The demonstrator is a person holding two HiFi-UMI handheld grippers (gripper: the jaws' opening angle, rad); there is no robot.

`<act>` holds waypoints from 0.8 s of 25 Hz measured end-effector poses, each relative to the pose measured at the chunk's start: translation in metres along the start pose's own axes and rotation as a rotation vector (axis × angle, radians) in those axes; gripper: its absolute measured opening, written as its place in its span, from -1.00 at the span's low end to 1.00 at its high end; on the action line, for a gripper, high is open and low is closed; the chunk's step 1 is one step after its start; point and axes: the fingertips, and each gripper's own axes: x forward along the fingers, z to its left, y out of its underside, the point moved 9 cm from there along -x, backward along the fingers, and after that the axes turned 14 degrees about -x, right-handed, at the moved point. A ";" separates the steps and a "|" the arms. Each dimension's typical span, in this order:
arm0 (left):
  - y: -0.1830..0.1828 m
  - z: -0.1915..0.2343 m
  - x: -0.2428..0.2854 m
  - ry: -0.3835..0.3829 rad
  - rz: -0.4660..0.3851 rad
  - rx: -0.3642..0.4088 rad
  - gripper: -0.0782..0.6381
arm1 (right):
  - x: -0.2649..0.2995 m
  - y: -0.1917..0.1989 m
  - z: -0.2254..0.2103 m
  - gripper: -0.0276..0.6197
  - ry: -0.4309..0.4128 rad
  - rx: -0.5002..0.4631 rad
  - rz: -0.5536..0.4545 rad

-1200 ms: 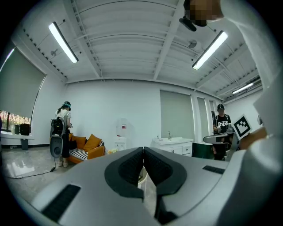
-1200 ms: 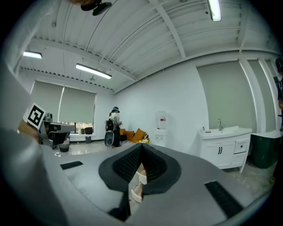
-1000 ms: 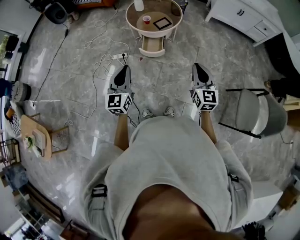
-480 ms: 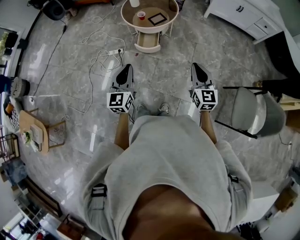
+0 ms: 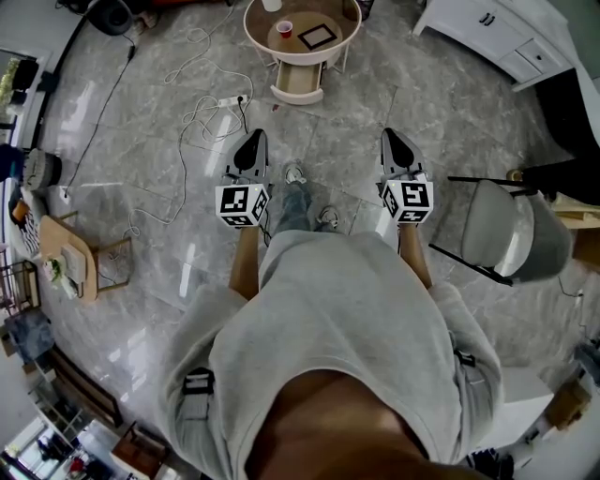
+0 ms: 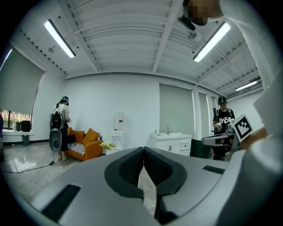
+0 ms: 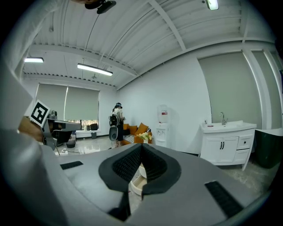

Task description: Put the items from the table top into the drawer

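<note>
1. Our left gripper (image 6: 143, 152) is clenched shut and empty.
2. Our right gripper (image 7: 141, 148) is likewise clenched on nothing.
3. Cup (image 5: 285, 27) and card (image 5: 317, 36) sit on the table (image 5: 281, 49), well ahead of us.
4. The drawer (image 5: 298, 87) below is open.

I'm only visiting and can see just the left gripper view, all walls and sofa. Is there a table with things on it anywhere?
Observer: Yes. The head view shows a round table ahead of the person, with a red cup and a black-framed square on top.
Operator: Is its drawer open?
Observer: Yes, the drawer is pulled out toward the person.
Operator: Is the other gripper holding anything?
Observer: No, the right gripper has its jaws together, empty.
</note>
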 end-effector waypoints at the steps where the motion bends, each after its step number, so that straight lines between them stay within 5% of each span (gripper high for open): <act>1: 0.000 0.002 0.004 0.002 0.002 -0.002 -0.73 | 0.005 0.001 0.000 -0.84 -0.002 0.001 0.001; 20: -0.053 0.125 0.169 0.068 -0.006 -0.040 -0.73 | 0.196 -0.048 -0.027 -0.84 0.048 -0.023 0.016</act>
